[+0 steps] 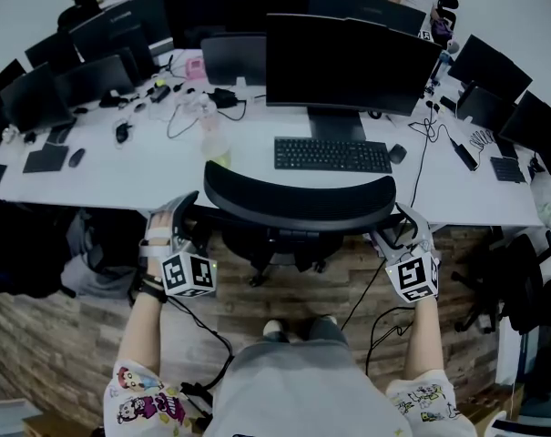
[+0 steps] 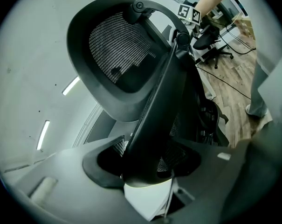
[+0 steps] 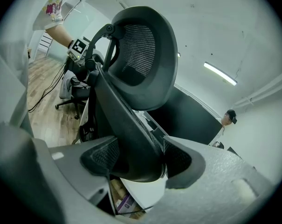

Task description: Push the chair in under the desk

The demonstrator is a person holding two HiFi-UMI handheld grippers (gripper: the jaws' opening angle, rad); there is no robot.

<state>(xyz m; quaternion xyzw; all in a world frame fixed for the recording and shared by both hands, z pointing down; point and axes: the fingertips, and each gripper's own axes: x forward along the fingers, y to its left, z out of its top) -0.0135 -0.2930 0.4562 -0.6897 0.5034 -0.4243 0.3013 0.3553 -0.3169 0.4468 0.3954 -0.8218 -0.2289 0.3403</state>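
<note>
**A:** Where's the black mesh-backed office chair?

**B:** At six o'clock from the black keyboard, with its backrest at the near edge of the long white bench. I'd expect it to roll easily. The frame looks stiff and the mesh soft, so I hold the rim. My left gripper at nine and my right gripper at three have their fingers clamped on it.

**A:** And the views?

**B:** Only the gripper views show the mesh headrest. Only the head view shows the keyboard.

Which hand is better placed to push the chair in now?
Neither, roughly even: the left hand-held gripper and right hand-held gripper each clamp one end of the chair back, facing the desk.
</note>
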